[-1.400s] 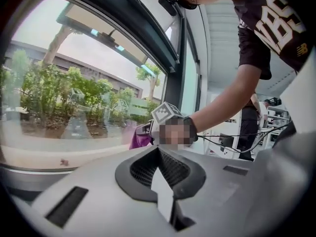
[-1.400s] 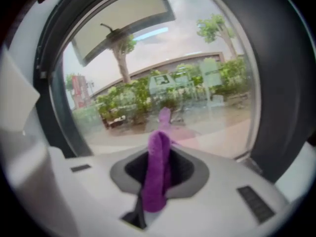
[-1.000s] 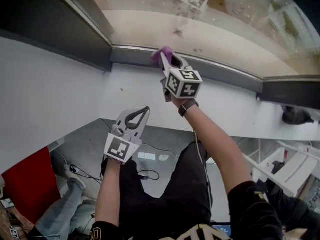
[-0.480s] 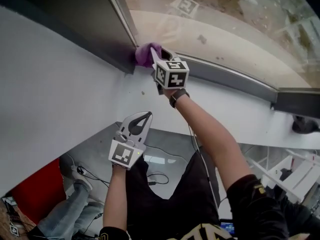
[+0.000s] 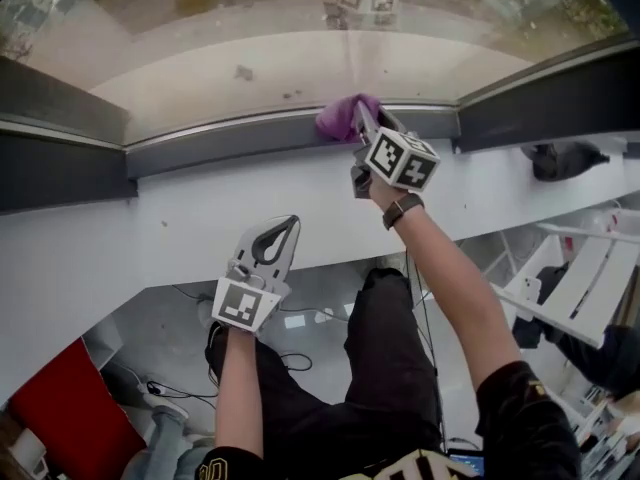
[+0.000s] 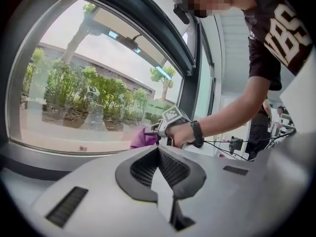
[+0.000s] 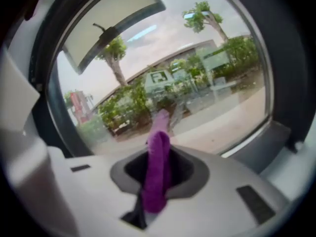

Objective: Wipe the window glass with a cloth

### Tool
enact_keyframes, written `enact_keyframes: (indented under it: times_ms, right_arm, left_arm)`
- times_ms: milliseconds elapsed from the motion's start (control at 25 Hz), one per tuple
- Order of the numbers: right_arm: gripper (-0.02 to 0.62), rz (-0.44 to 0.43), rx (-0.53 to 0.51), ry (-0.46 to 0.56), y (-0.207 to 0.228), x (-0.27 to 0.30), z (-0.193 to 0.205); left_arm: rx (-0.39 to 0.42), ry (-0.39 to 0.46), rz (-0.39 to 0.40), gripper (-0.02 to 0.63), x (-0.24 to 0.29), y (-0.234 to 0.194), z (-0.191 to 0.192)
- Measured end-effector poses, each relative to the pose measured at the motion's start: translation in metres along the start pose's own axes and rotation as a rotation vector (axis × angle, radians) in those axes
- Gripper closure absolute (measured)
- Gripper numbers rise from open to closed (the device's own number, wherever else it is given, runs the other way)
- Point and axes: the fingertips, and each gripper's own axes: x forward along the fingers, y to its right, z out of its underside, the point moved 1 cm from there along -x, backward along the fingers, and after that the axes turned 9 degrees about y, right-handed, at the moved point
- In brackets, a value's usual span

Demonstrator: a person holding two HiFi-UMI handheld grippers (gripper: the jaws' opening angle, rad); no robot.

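Note:
A purple cloth (image 5: 345,116) is pressed against the bottom edge of the window glass (image 5: 290,58), close to the dark lower frame (image 5: 230,140). My right gripper (image 5: 362,126) is shut on the purple cloth (image 7: 157,167), which stands folded between its jaws with its reflection in the glass (image 7: 187,73) just ahead. My left gripper (image 5: 268,242) hangs lower, away from the window, jaws shut with nothing in them. In the left gripper view the right gripper (image 6: 160,130) and the cloth (image 6: 143,138) show at the pane's lower right.
A white sill or wall (image 5: 180,228) runs below the frame. A dark vertical mullion (image 5: 545,93) bounds the pane on the right. Cables (image 5: 290,318) and a red object (image 5: 60,418) lie on the floor below; the person's legs are beneath me.
The right gripper with the cloth has slid rightward along the bottom of the glass, away from the left corner of the frame. The left gripper has stayed about where it was.

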Motion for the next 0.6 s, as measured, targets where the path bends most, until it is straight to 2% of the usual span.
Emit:
enact_keyframes:
  times_ms: [120, 240, 360, 480, 600]
  right_arm:
    - [0.523, 0.09, -0.004, 0.047, 0.085, -0.023, -0.037]
    - [0.523, 0.216, 0.043, 0.095, 0.157, -0.046, -0.062]
    - [0.523, 0.31, 0.104, 0.129, 0.205, -0.06, -0.078]
    - [0.523, 0.316, 0.145, 0.107, 0.211, -0.082, -0.078]
    - [0.523, 0.23, 0.125, 0.039, 0.168, -0.108, -0.078]
  left_arm:
    - [0.008, 0.014, 0.022, 0.597, 0.044, 0.03, 0.007]
    - [0.029, -0.004, 0.068, 0.597, 0.078, 0.063, 0.018]
    - [0.05, -0.016, 0.086, 0.597, 0.102, 0.085, 0.021]
    - [0.045, -0.03, 0.05, 0.597, 0.113, 0.096, 0.01]
    - [0.086, 0.014, -0.046, 0.597, 0.114, 0.097, -0.04]
